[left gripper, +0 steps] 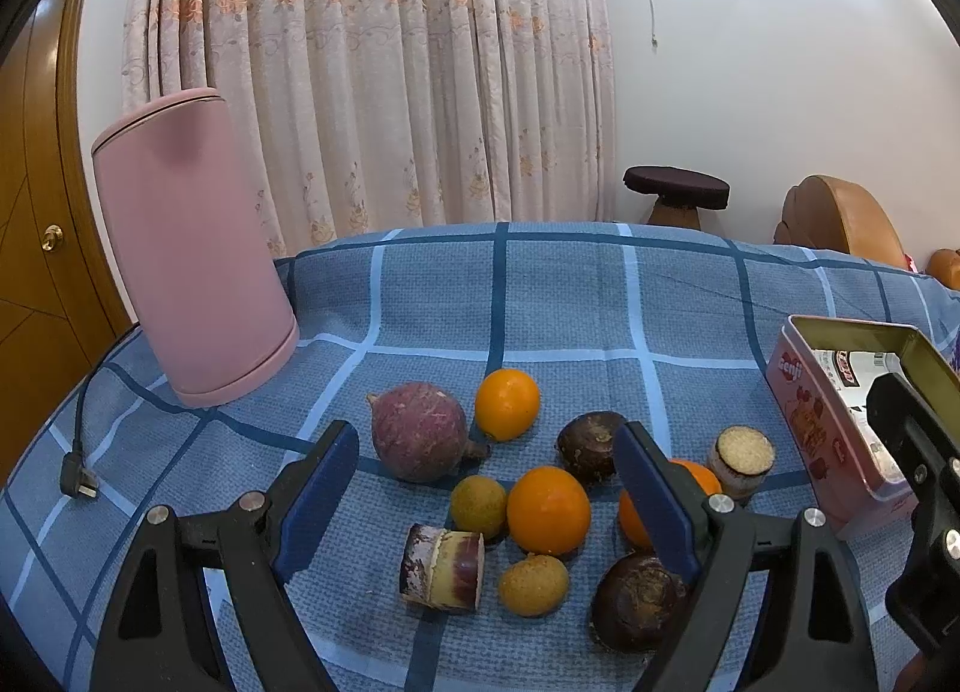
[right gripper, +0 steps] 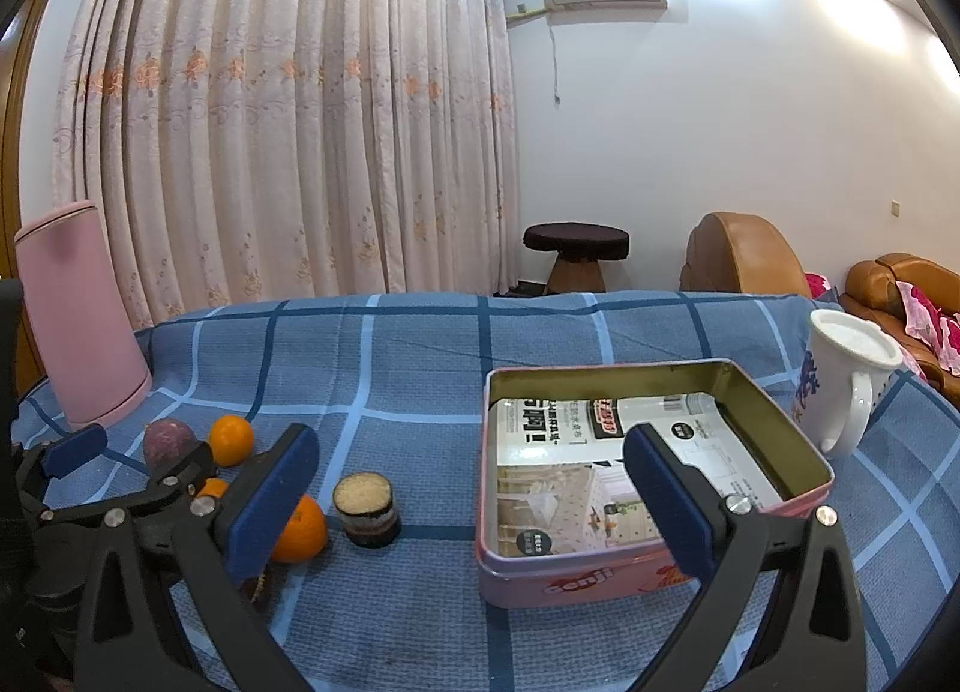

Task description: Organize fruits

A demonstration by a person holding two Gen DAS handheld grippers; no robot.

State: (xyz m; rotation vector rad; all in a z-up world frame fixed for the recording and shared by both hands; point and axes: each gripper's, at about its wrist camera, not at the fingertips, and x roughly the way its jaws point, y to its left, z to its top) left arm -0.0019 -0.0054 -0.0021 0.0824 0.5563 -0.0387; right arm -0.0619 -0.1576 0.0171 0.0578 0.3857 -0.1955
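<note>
In the left wrist view my left gripper [left gripper: 486, 503] is open and empty above a cluster of fruit on the blue checked cloth: a purple round fruit [left gripper: 417, 431], oranges [left gripper: 507, 404] [left gripper: 548, 510], small yellow-green fruits [left gripper: 478, 506] [left gripper: 533, 584], dark brown round ones [left gripper: 591, 443] [left gripper: 636, 602] and cut cane pieces [left gripper: 444, 569] [left gripper: 743, 461]. The pink tin [left gripper: 828, 434] stands at the right. In the right wrist view my right gripper [right gripper: 474, 503] is open and empty, near the tin's [right gripper: 600, 578] front wall. The tin holds only printed paper.
A pink kettle [left gripper: 192, 248] with its loose cord and plug [left gripper: 78, 479] stands at the back left. A white mug [right gripper: 846, 380] stands right of the tin. The table's far edge runs in front of a curtain, a stool and sofas.
</note>
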